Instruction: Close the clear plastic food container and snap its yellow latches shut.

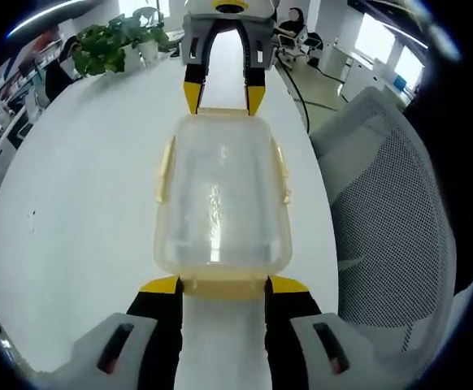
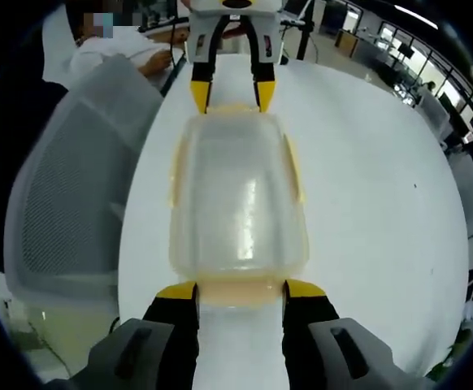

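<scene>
With clear container lengthwise on white table, left gripper and right gripper straddle opposite end latches, jaws apart; mesh chair beside container.

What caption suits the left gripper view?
Two yellow-tipped grippers flank a clear plastic food container on a white table.

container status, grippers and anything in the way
Left hand-held gripper and right hand-held gripper open, jaws at opposite end latches. Clear container lidded on white table. Mesh chair alongside, not blocking.
</scene>
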